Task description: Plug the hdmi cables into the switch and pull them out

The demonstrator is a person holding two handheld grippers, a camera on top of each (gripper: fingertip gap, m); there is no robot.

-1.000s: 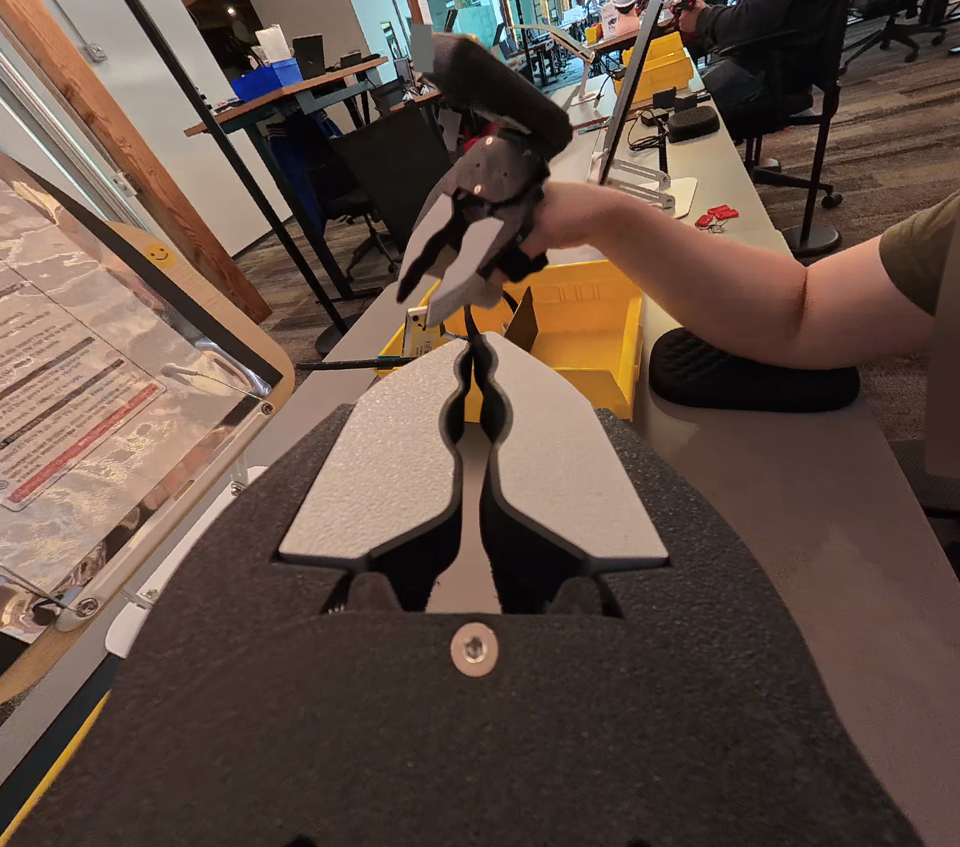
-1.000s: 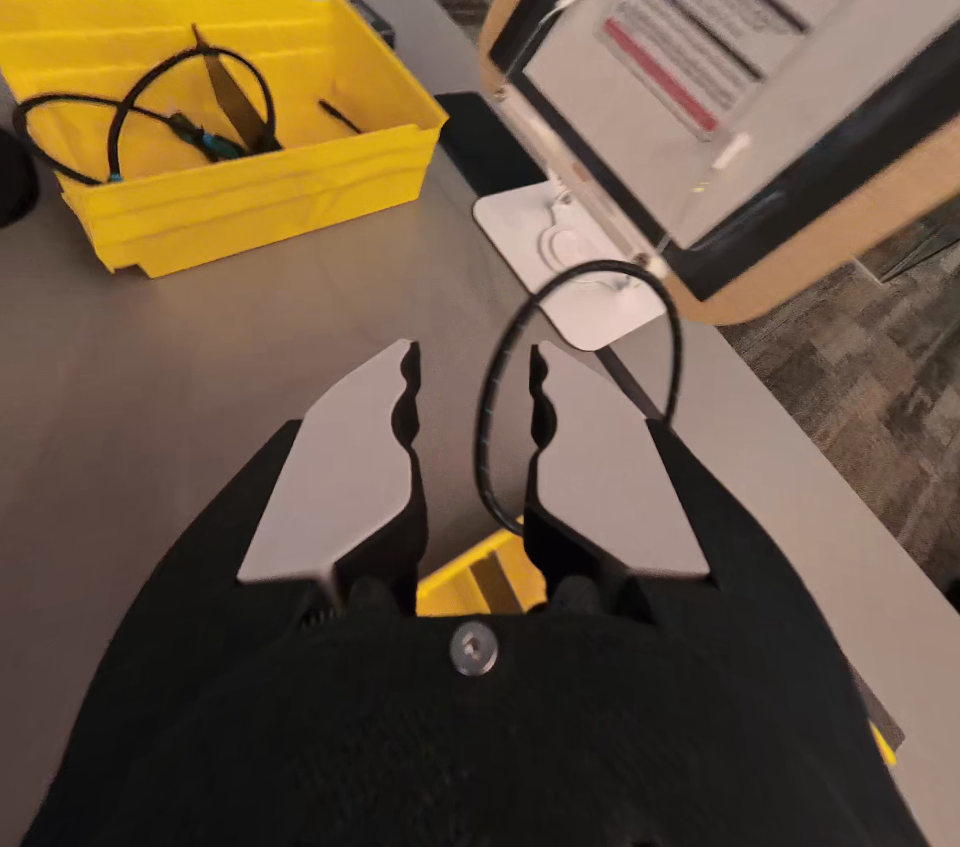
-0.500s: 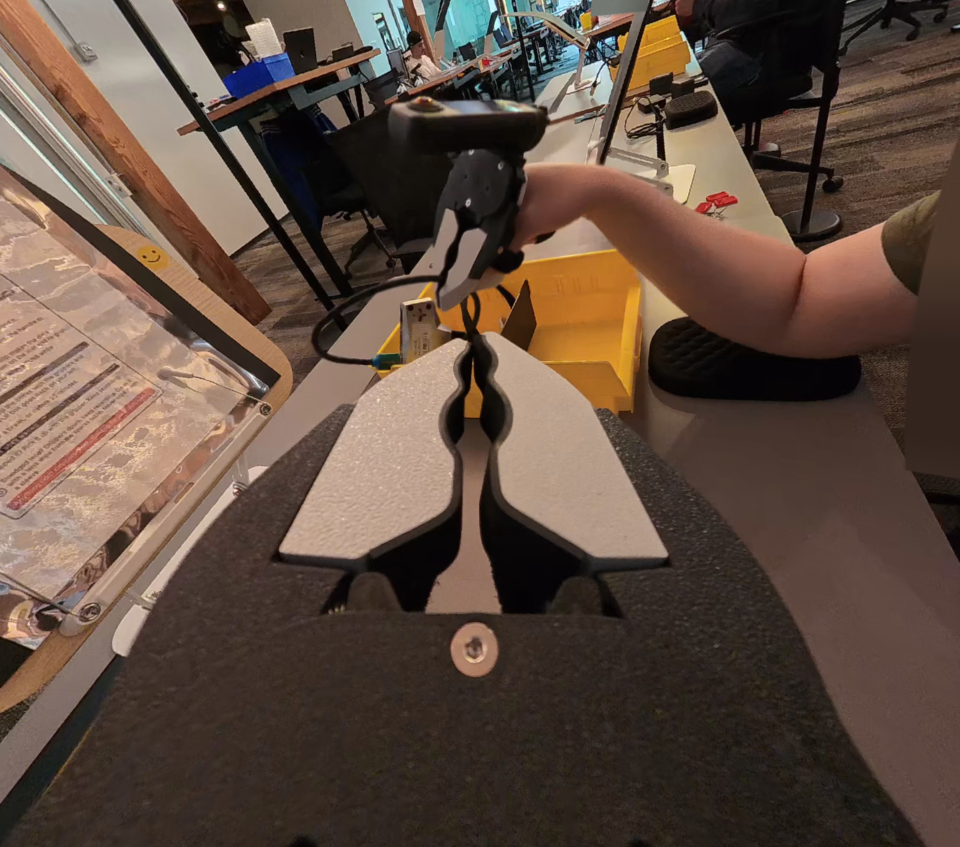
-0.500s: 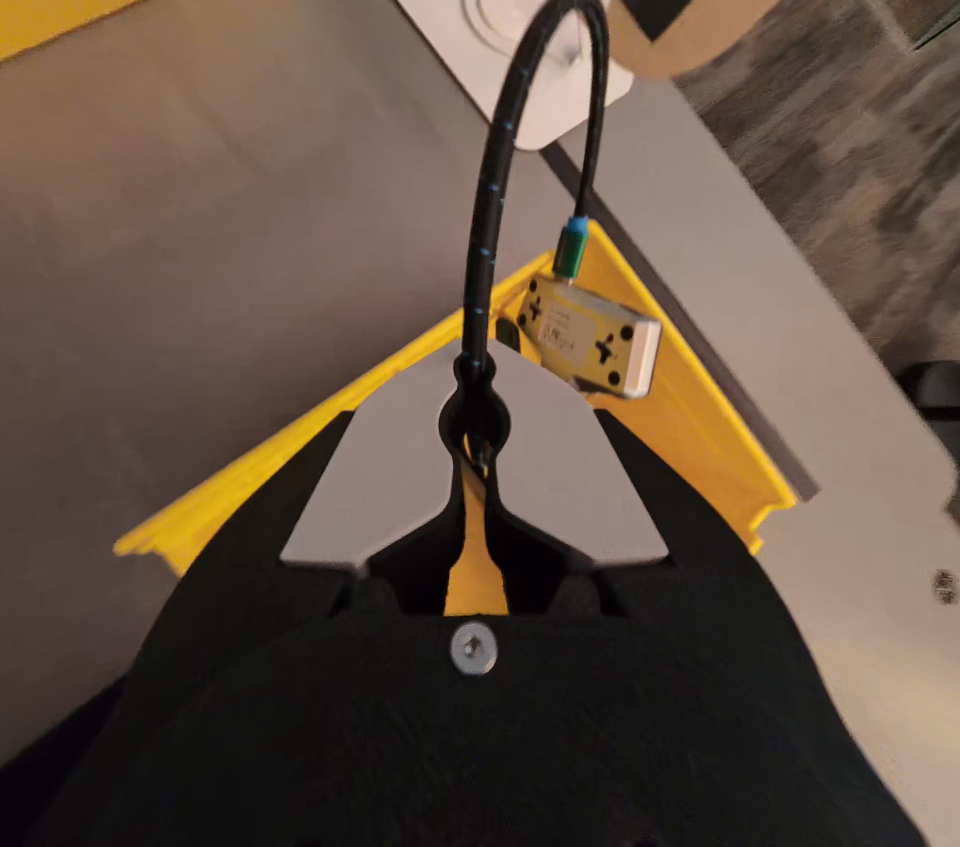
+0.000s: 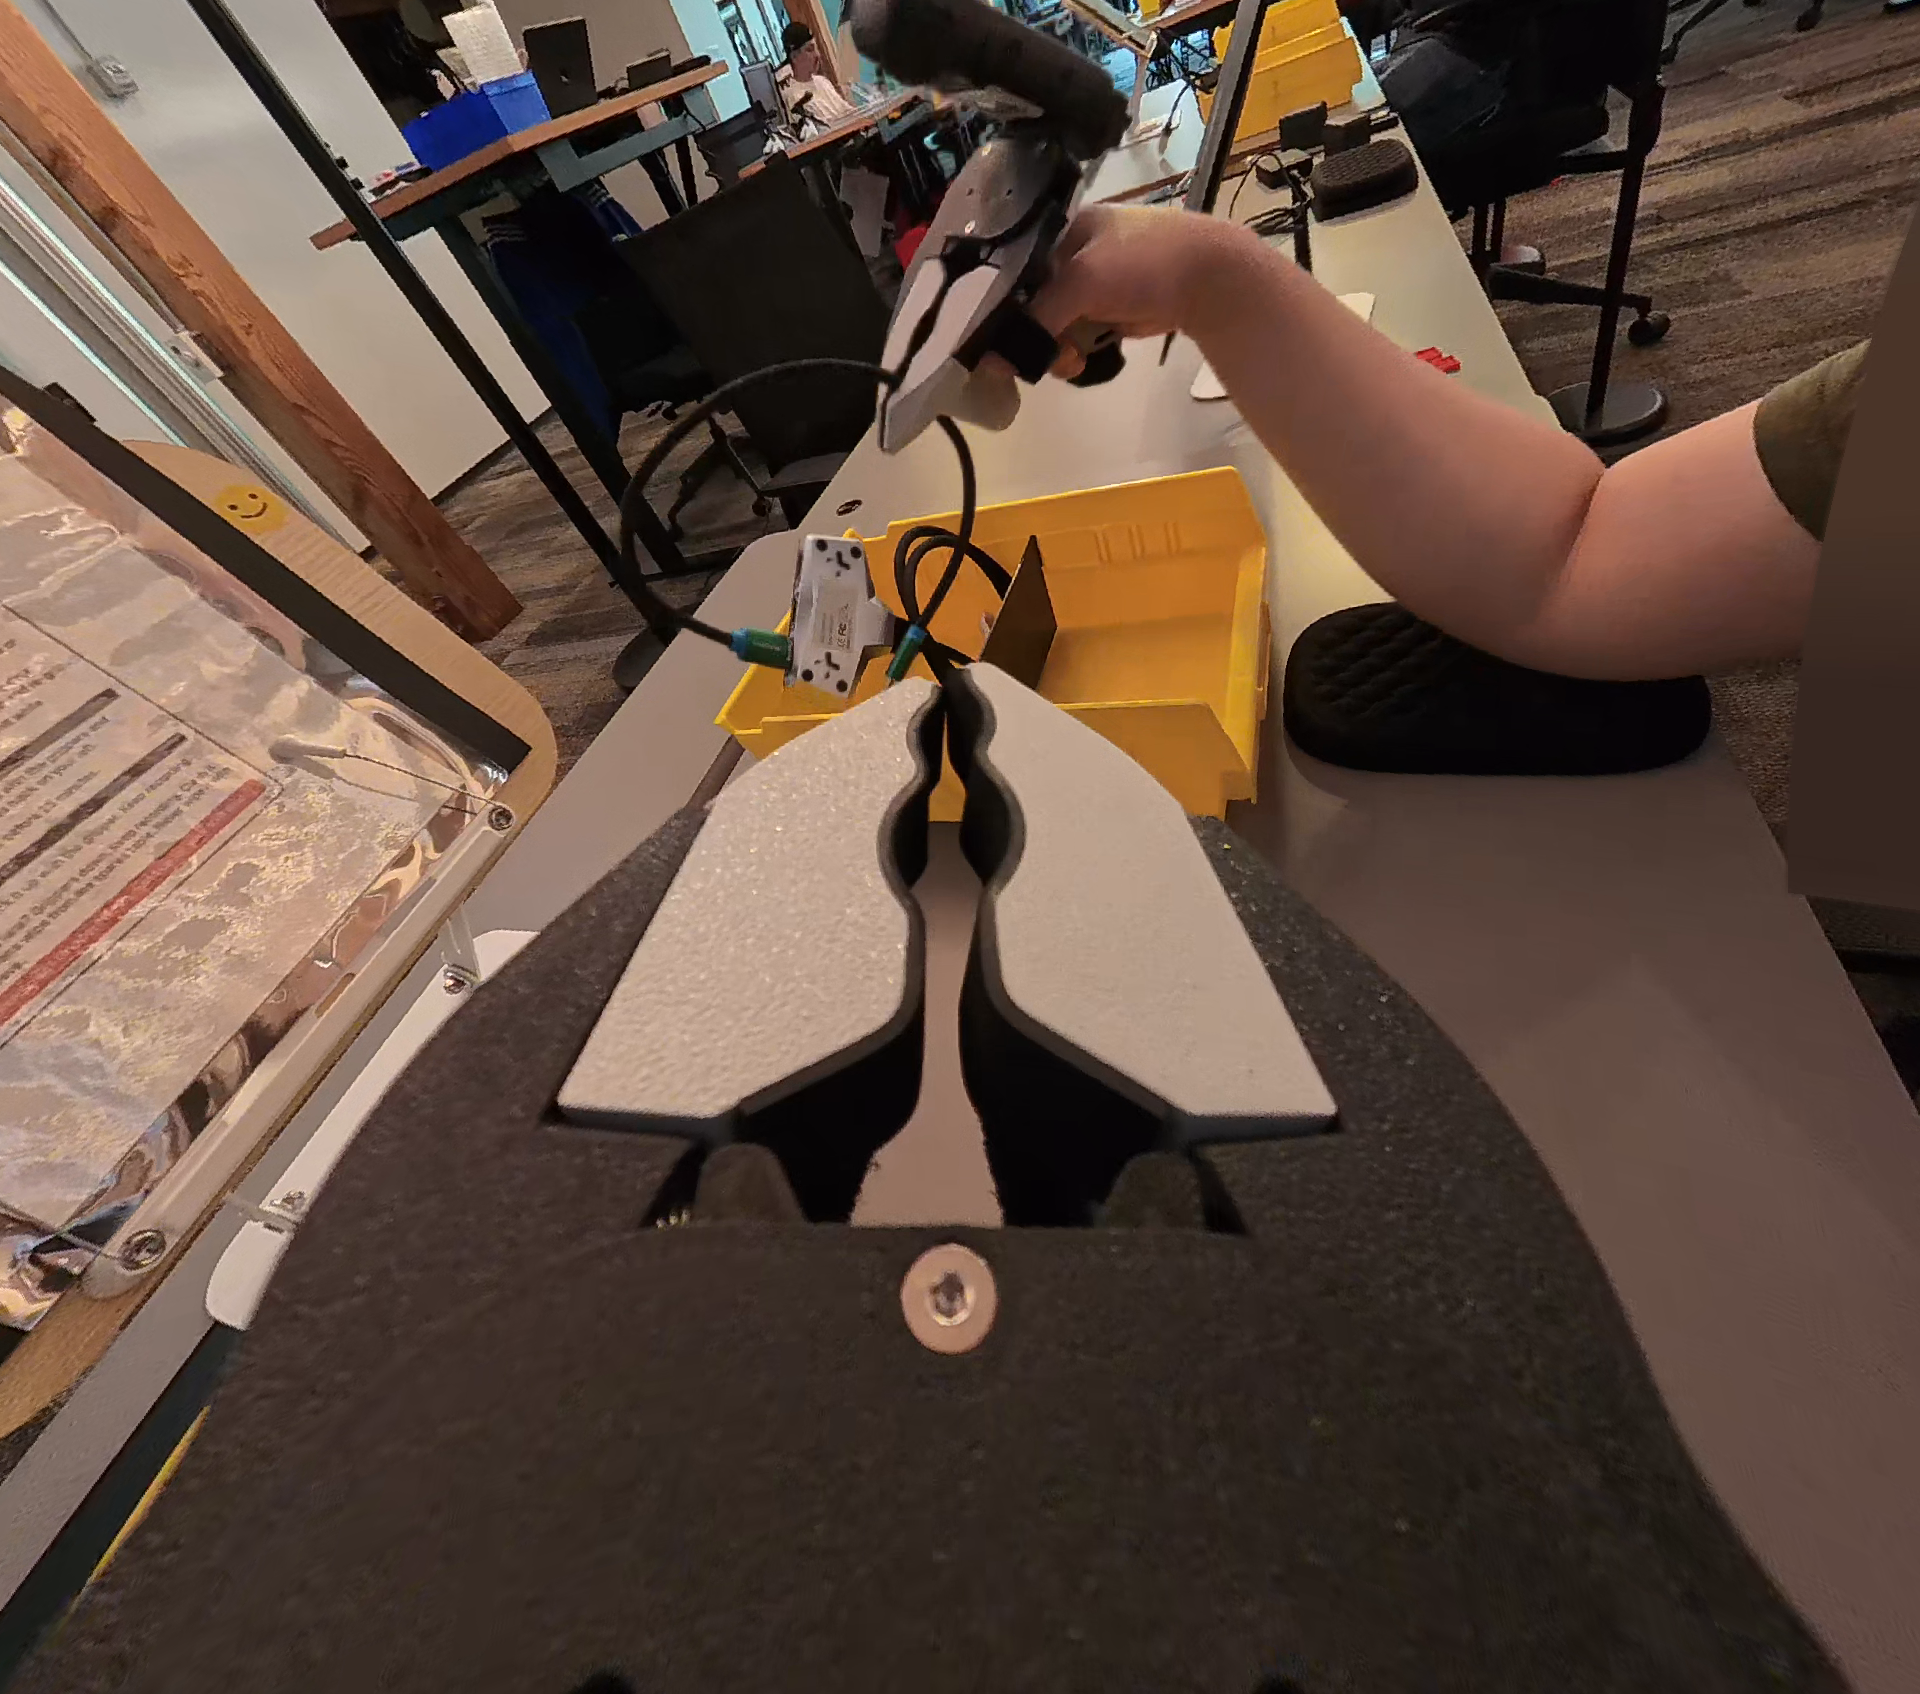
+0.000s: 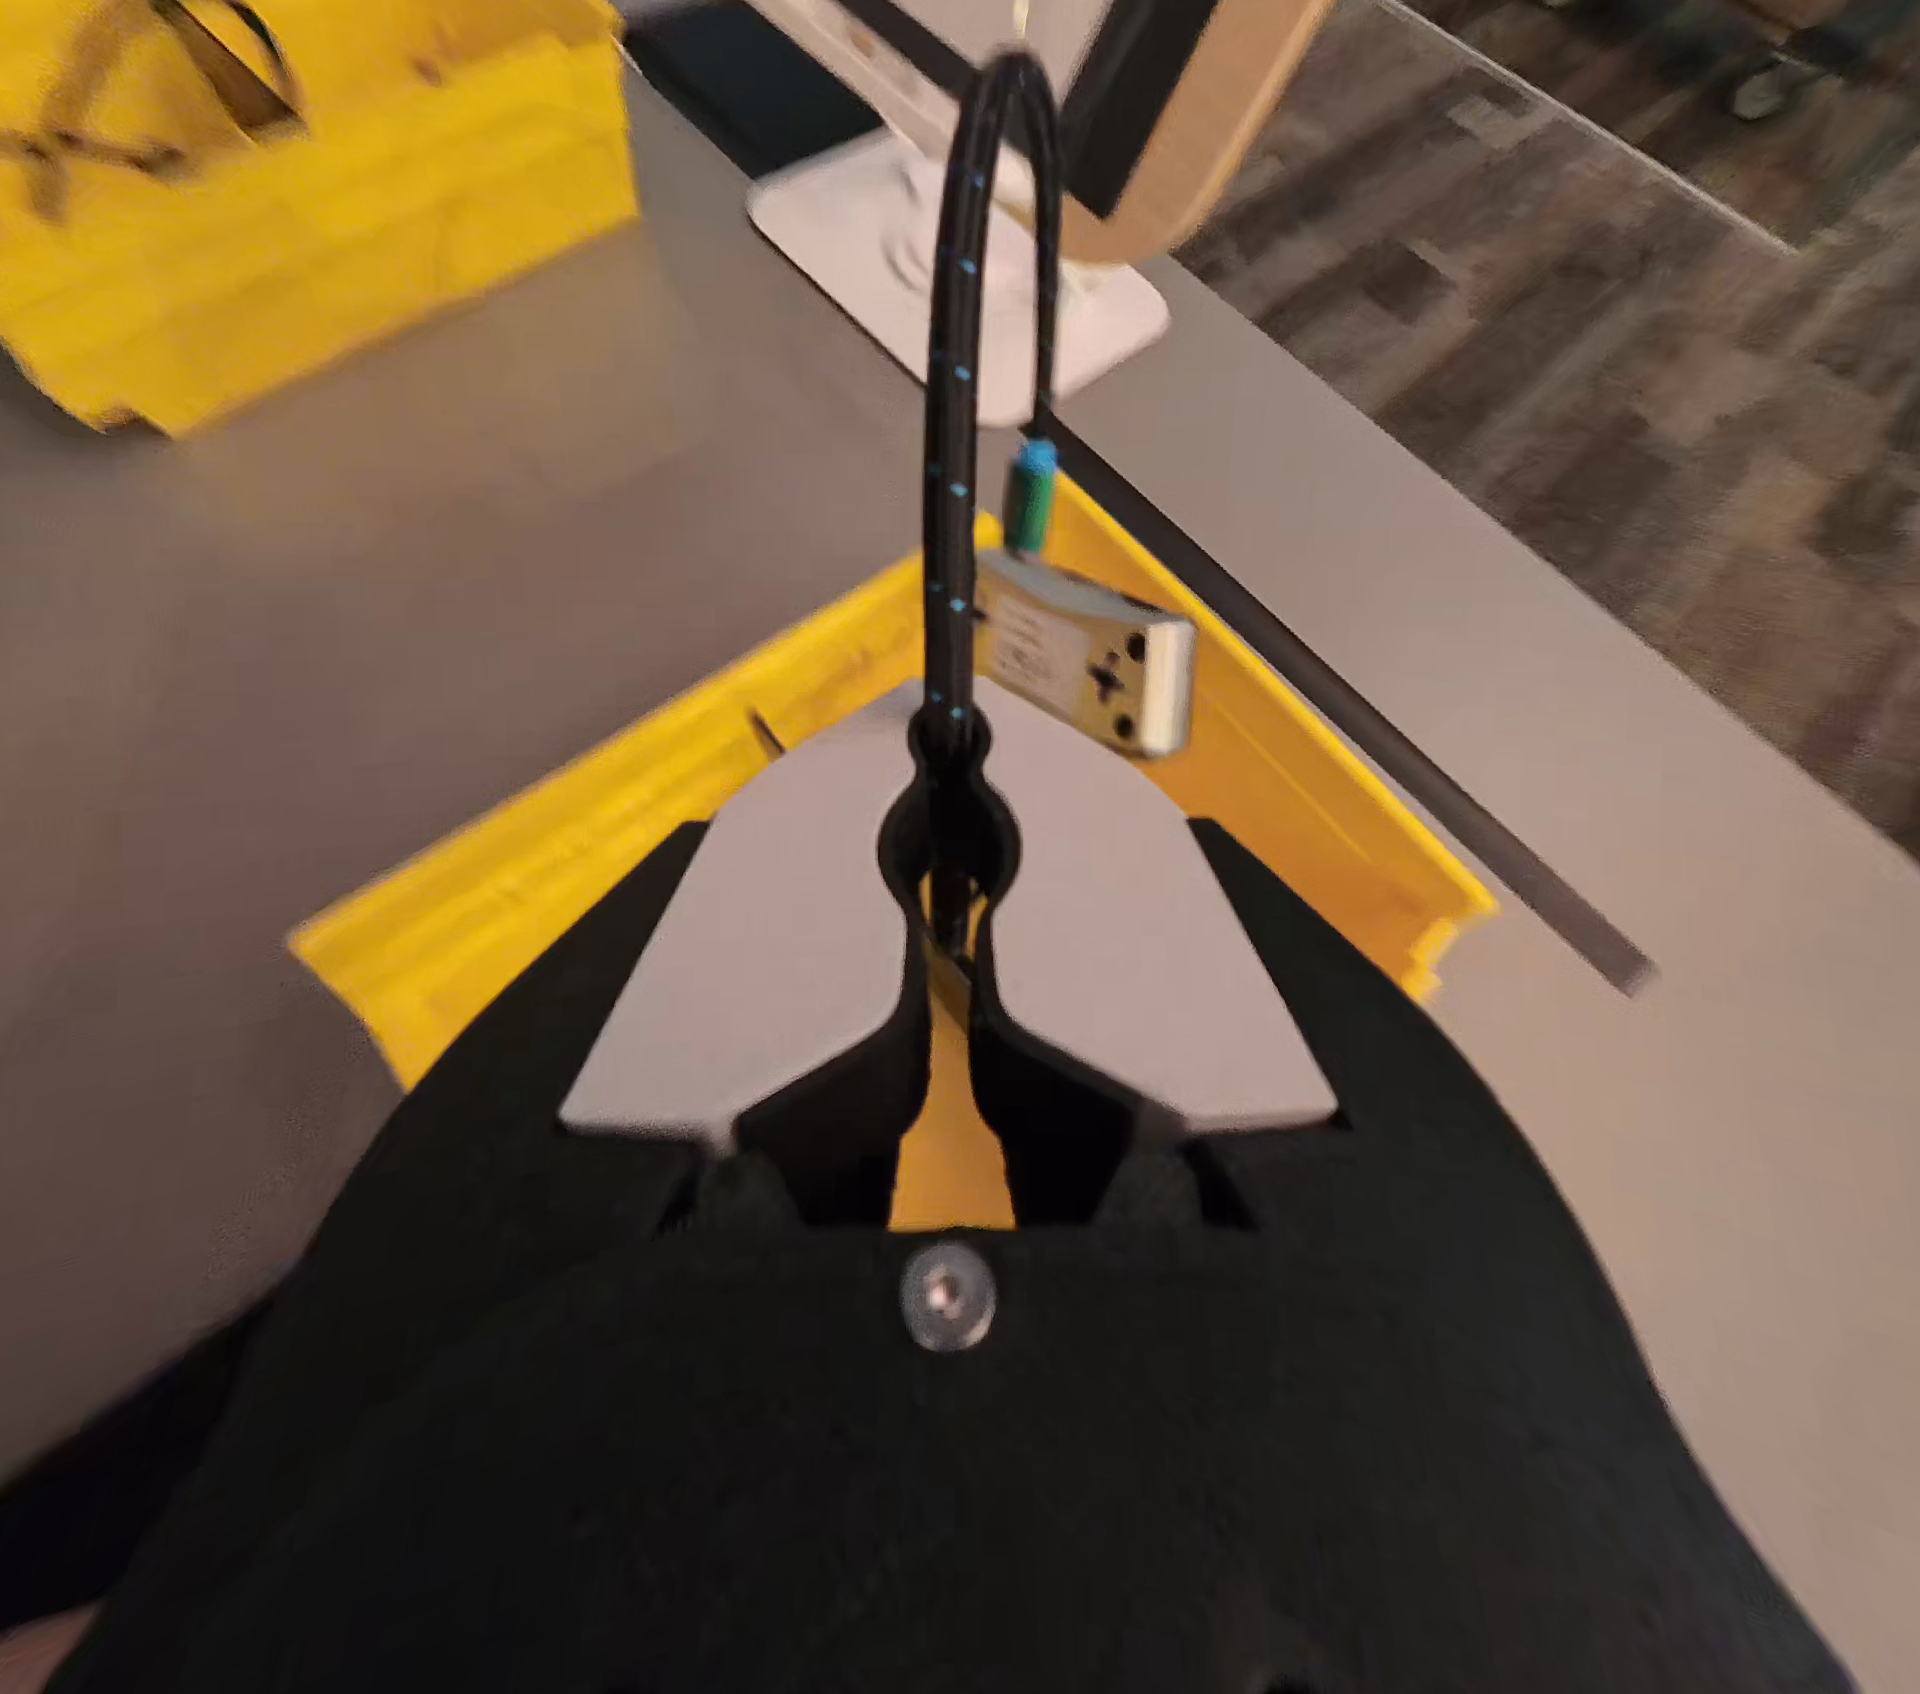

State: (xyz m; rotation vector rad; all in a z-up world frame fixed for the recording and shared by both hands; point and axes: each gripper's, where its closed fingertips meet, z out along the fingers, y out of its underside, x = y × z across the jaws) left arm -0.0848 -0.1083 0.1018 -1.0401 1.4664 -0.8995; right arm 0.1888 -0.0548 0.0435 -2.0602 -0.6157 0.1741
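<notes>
The right gripper (image 6: 948, 725) was clamped on a black braided HDMI cable (image 6: 954, 356); its small white rectangular switch (image 6: 1091, 668) dangled at 1 o'clock above a yellow plastic bin (image 6: 1288, 771). The left gripper (image 5: 948, 699) pinched another cable (image 5: 940, 595).

Left wrist view: bin (image 5: 1174, 605) is sitting on the table (image 5: 1558, 1073) at frame centre, beyond the left gripper (image 5: 948, 709). The switch (image 5: 831, 610) is hanging at the bin's left edge, with cables (image 5: 665, 491) running from it up to the right gripper (image 5: 914, 387) above. A wrist rest (image 5: 1496, 704) is lying right of the bin; a framed sheet (image 5: 208, 813) is standing at the left.

Right wrist view: a second bin (image 6: 312, 190) is sitting at the upper left.
</notes>
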